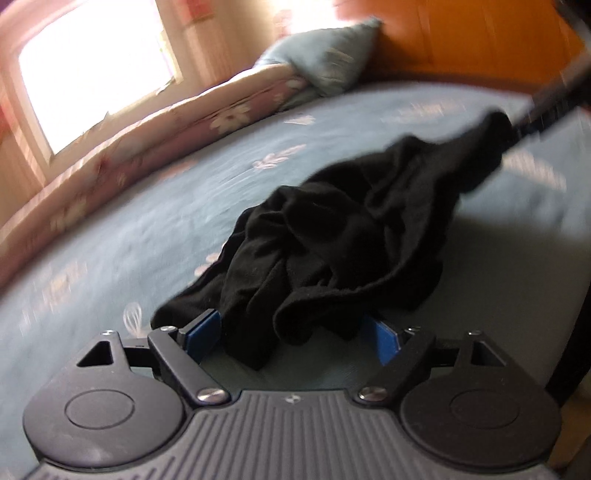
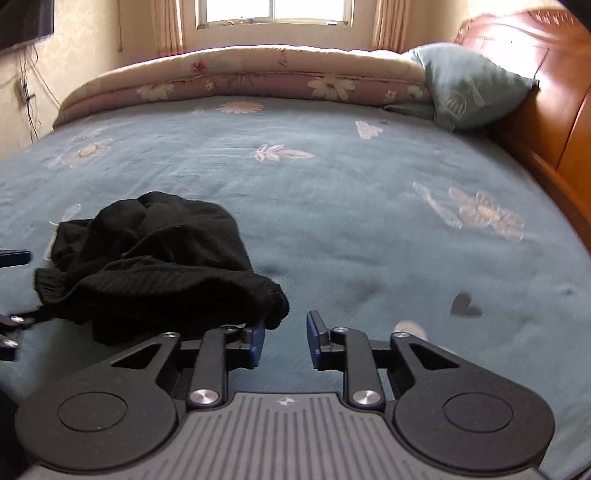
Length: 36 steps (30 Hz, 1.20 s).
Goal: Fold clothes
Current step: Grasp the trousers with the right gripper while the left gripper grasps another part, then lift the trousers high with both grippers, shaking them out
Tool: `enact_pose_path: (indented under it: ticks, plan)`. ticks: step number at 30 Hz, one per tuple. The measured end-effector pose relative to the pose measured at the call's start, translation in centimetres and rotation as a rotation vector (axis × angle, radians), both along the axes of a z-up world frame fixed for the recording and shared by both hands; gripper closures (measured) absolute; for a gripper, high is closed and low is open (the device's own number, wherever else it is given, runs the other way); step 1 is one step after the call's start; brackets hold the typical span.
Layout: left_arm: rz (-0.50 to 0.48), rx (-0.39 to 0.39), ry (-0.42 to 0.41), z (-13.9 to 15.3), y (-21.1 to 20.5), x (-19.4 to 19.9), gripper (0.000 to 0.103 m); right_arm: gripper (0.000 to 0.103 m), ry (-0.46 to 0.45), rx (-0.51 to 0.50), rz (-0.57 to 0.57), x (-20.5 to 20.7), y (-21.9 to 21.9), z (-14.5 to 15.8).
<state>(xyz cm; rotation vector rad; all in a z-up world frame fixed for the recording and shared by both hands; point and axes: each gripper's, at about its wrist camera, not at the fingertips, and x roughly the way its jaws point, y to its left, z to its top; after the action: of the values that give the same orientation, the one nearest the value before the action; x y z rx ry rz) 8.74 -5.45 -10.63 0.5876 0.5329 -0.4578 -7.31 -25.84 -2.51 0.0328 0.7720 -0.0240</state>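
A crumpled black garment [image 1: 332, 236] lies in a heap on the blue flowered bedspread [image 1: 129, 236]. My left gripper [image 1: 293, 336] is open wide, and the near folds of the garment hang between its blue pads [image 1: 205, 332]. In the right wrist view the garment [image 2: 159, 266] sits to the left, its edge draped over the left fingertip of my right gripper [image 2: 286, 341]. That gripper is open, with bare bedspread [image 2: 332, 206] showing in its gap. A blurred dark bar [image 1: 546, 99] meets the garment's far end; it looks like the right gripper.
A rolled pink floral quilt [image 2: 240, 81] runs along the far side of the bed under the window [image 2: 273, 11]. A blue pillow [image 2: 472, 88] leans against the wooden headboard [image 2: 554, 122] at right. A screen [image 2: 22, 26] hangs on the left wall.
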Motion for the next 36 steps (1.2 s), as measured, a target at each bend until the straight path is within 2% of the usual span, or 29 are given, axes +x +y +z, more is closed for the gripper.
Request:
enact_pose_path:
  ticks: [4,6,8,9,11,12,14,17,19,20,22,26,29,32,33,34,35,36]
  plan:
    - [-0.085,0.144,-0.111,-0.8,-1.1,-0.5,0.023,0.069,0.009,0.004,0.006,-0.4,0.2,-0.5]
    - [-0.132,0.212,-0.161,-1.1,-1.6,-1.0,0.029,0.068,0.011,0.005,0.009,-0.3,0.3,-0.5]
    - [-0.195,0.268,-0.197,-1.4,-1.9,-1.6,0.048,0.067,0.003,0.017,0.014,-0.2,0.4,-0.3]
    - [-0.232,0.299,-0.202,-1.5,-2.1,-1.9,0.061,0.067,-0.001,0.016,0.019,-0.2,0.5,-0.1]
    - [-0.301,0.345,-0.205,-1.6,-2.4,-2.7,0.078,0.065,-0.010,-0.005,0.032,-0.3,0.9,0.2]
    - [-0.328,0.358,-0.203,-1.5,-2.4,-3.1,0.085,0.062,-0.014,-0.016,0.038,-0.4,1.1,0.3]
    - [-0.350,0.357,-0.189,-1.1,-2.3,-3.5,0.091,0.056,-0.021,-0.040,0.050,-0.6,1.4,0.6]
    - [-0.323,0.311,-0.165,0.3,-1.9,-3.5,0.092,0.050,-0.043,-0.095,0.070,-1.3,1.9,1.5]
    - [-0.302,0.271,-0.159,1.4,-1.6,-3.4,0.092,0.047,-0.091,-0.132,0.116,-2.1,2.6,2.6]
    - [-0.290,0.251,-0.154,2.0,-1.4,-3.2,0.092,0.045,-0.119,-0.144,0.159,-2.5,3.0,3.1]
    - [-0.275,0.221,-0.147,3.0,-1.1,-3.0,0.092,0.035,-0.176,-0.167,0.274,-3.1,4.5,3.9]
    - [-0.266,0.194,-0.162,4.7,-1.0,-2.7,0.092,0.033,-0.249,-0.275,0.544,-3.2,9.5,3.5]
    - [-0.265,0.172,-0.161,5.7,-0.8,-2.4,0.092,0.034,-0.261,-0.375,0.670,-2.4,13.5,1.4]
    - [-0.256,0.149,-0.160,6.0,-0.4,-2.2,0.091,0.042,-0.292,-0.500,0.726,-1.8,16.2,-0.9]
    - [-0.254,0.140,-0.160,6.0,-0.1,-2.3,0.091,0.049,-0.306,-0.547,0.739,-1.6,17.0,-1.6]
    - [-0.251,0.130,-0.159,6.1,0.2,-2.5,0.091,0.060,-0.302,-0.590,0.750,-1.2,17.5,-2.3]
    - [-0.253,0.124,-0.162,6.0,0.4,-2.6,0.089,0.066,-0.286,-0.622,0.750,-0.8,17.7,-2.8]
    - [-0.256,0.120,-0.165,5.8,0.6,-2.8,0.083,0.077,-0.269,-0.647,0.743,-0.5,17.8,-3.1]
